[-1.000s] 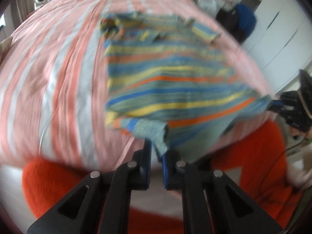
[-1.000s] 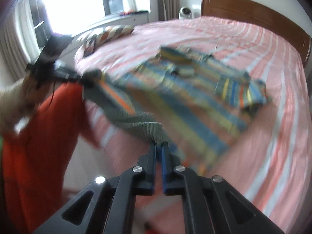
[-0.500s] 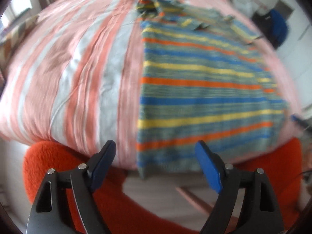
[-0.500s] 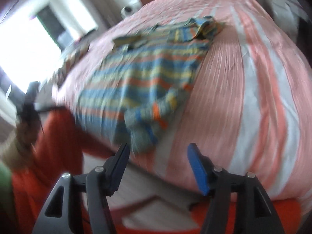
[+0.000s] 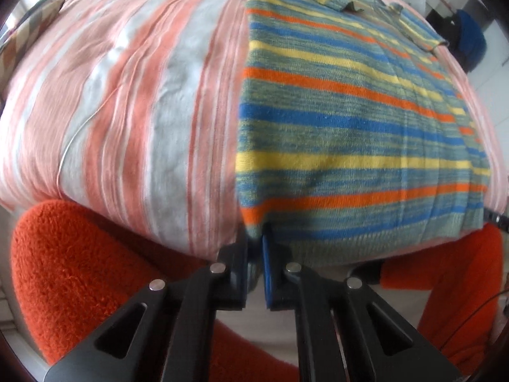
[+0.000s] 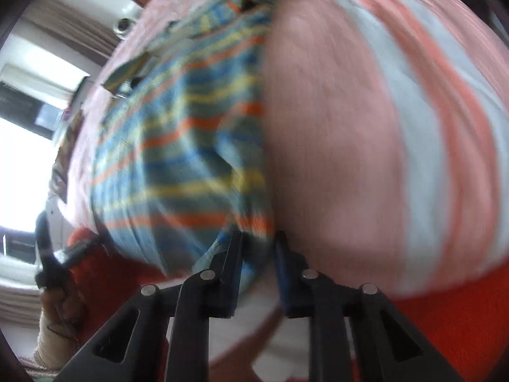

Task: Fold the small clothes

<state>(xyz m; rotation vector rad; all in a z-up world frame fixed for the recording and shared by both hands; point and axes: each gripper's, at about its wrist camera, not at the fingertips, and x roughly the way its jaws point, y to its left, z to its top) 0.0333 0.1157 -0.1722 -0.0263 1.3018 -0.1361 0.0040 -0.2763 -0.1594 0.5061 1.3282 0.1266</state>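
Observation:
A small knitted sweater (image 5: 350, 121) with blue, yellow, orange and green stripes lies spread flat on the pink and white striped bed (image 5: 133, 95), its hem hanging over the near edge. My left gripper (image 5: 254, 248) is shut on the hem's near left corner. In the blurred right wrist view the sweater (image 6: 178, 146) lies to the left. My right gripper (image 6: 257, 245) has its jaws narrowly apart around the hem's near right corner; whether they pinch the cloth is unclear.
The person's orange sleeves (image 5: 79, 270) frame the bottom of both views. A blue object (image 5: 470, 38) stands beyond the bed's far right side. A window (image 6: 19, 159) and a white device (image 6: 122, 25) show at the left in the right wrist view.
Both grippers held the sweater in the air, then let it go and opened as it settled flat. Now both have moved in to the hem corners and the left has shut on its corner.

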